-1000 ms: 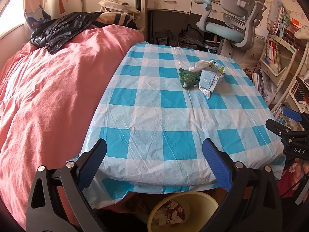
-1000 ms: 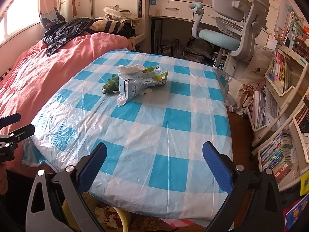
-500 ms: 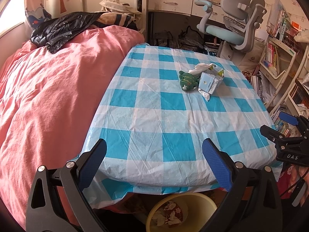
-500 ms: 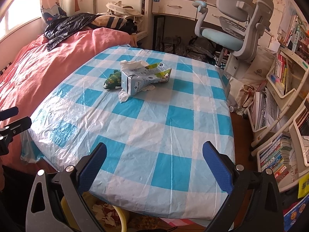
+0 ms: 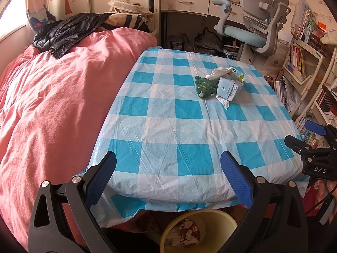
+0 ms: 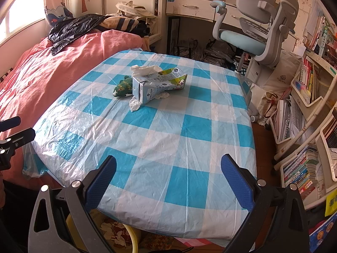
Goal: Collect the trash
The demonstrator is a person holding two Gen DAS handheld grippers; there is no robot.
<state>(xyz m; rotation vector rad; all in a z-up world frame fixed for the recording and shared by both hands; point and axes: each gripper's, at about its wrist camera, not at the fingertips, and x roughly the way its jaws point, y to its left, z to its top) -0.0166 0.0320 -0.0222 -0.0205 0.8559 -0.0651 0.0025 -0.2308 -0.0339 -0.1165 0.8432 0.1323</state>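
We hold the left gripper [image 5: 168, 177] and right gripper [image 6: 168, 178] with jaws apart, empty, at the near counter [image 5: 168, 126] edge. The milk carton [image 6: 158, 85] lies far across, touching crumpled tissue [image 6: 145, 69].

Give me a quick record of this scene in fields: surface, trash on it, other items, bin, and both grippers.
surface: table under a blue-and-white checked plastic cover
trash: carton lying on its side, tissues behind it and under its near end
other item: green toy touching the carton's left side
bin: yellow bin below the table's near edge, scraps already inside
left gripper: open, empty, at the near edge
right gripper: open, empty, over the near edge
beside table: pink bedding
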